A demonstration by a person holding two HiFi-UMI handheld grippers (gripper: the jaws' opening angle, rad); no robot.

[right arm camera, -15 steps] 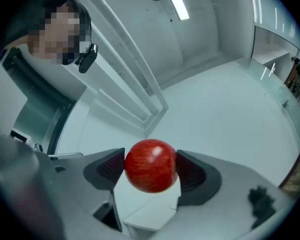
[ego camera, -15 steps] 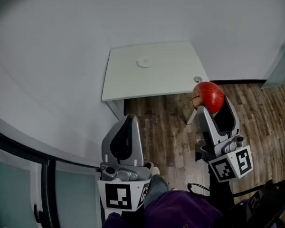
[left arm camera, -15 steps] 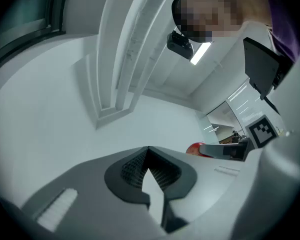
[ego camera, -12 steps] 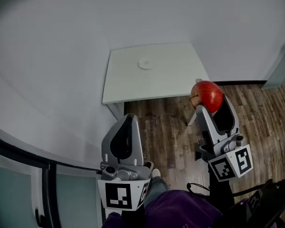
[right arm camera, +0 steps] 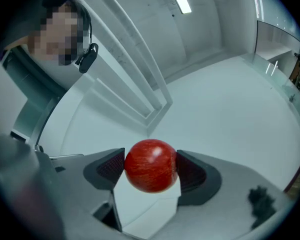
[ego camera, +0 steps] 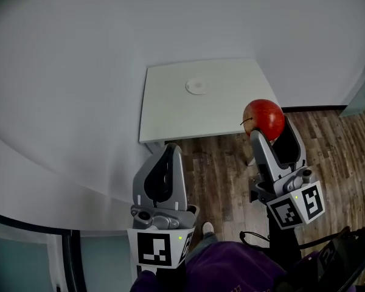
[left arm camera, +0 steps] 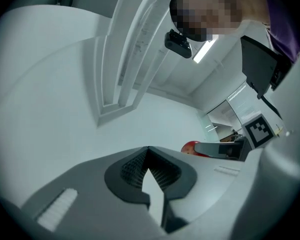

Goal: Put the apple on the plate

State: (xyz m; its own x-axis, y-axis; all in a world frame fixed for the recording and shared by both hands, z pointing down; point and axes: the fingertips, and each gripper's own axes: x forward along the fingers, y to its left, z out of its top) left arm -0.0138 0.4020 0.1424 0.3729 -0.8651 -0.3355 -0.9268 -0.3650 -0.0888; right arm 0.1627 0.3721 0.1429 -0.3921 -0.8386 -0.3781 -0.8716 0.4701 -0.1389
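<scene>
apple: red apple (ego camera: 263, 117) is up in the air, off the table (ego camera: 170, 114), showing over its near right corner in the head view

right gripper: right gripper (ego camera: 272, 135) has its jaws spread wide and clamped on the apple, one pad on each side

left gripper: left gripper (ego camera: 169, 154) has its jaws closed together, nothing in them, short of the table's near edge

plate: small white plate (ego camera: 196, 86) sits near the table's far edge, well apart from the apple
</scene>
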